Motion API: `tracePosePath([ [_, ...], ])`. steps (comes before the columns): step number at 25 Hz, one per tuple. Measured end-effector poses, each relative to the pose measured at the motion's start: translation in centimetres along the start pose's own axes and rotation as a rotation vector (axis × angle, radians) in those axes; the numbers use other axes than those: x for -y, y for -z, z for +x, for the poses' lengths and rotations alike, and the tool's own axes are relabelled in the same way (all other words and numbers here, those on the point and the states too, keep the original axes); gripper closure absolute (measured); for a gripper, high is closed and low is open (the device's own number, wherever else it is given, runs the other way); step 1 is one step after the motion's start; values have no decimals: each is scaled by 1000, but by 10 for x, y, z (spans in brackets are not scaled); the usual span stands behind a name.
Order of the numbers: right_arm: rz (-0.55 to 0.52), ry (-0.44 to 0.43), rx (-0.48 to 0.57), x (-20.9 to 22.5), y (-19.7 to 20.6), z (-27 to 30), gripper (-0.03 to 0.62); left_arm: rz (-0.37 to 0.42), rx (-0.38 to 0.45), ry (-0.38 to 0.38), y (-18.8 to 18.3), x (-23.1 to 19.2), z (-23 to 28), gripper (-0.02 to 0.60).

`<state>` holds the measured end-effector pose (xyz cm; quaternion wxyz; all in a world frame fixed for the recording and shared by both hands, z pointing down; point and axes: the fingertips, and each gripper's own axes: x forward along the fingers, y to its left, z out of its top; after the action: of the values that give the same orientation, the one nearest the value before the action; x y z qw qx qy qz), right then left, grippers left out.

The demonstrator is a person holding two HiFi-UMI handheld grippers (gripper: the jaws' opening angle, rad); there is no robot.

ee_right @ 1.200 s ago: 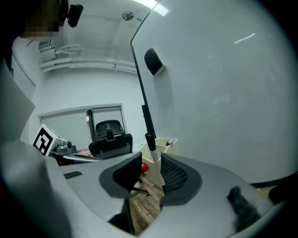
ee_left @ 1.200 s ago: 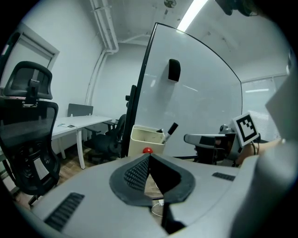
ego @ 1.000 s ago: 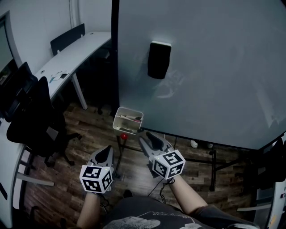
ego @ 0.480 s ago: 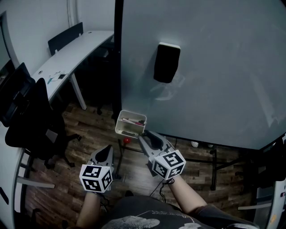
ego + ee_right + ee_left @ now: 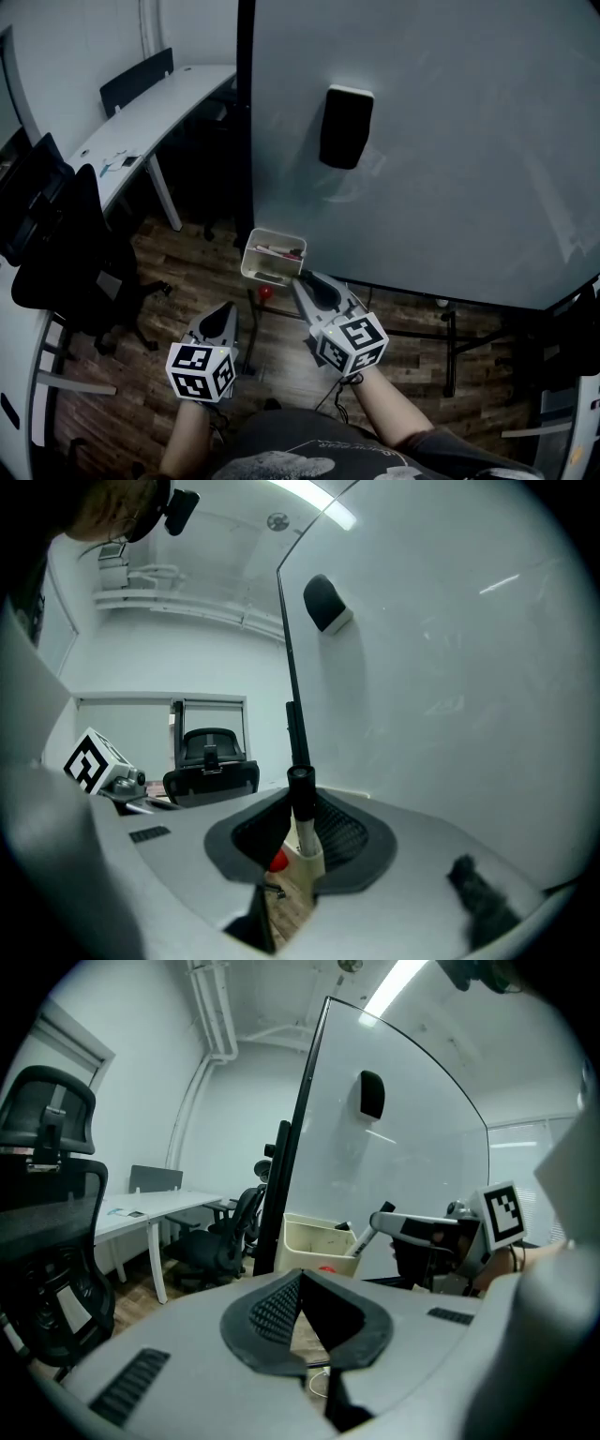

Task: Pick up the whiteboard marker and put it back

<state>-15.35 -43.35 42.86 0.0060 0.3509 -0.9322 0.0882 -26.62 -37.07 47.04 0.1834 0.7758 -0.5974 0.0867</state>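
Note:
A whiteboard marker [image 5: 302, 803] with a black cap stands upright between the pads of my right gripper [image 5: 302, 810], whose jaws are closing and meet on it at their tips. Seen from the left gripper view, the marker [image 5: 364, 1237] slants from that gripper's tip [image 5: 386, 1221] down to the rim of the cream tray [image 5: 314, 1241]. In the head view my right gripper [image 5: 302, 279] reaches the tray [image 5: 255, 267] hung at the whiteboard's [image 5: 450, 169] lower left corner. My left gripper [image 5: 228, 311] hangs lower left, shut and empty [image 5: 300, 1279].
A black eraser [image 5: 345, 127] sticks on the whiteboard. Other pens and a red thing [image 5: 266, 293] lie in or under the tray. Black office chairs [image 5: 66, 253] and a white desk [image 5: 141, 117] stand to the left. The board's stand feet [image 5: 441, 342] cross the wooden floor.
My right gripper's jaws have narrowed at the tray's near rim. The left gripper has stayed where it was.

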Motion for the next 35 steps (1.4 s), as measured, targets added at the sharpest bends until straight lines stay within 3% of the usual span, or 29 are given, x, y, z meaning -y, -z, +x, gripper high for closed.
tracePosePath([
  [15,-1,-23,170,-5,-70,-62,510,70,47,16,-16,56,-29,568],
  [35,12,-62,94,-20,-26,-233,511,53,52,13,43,193,-99,569],
])
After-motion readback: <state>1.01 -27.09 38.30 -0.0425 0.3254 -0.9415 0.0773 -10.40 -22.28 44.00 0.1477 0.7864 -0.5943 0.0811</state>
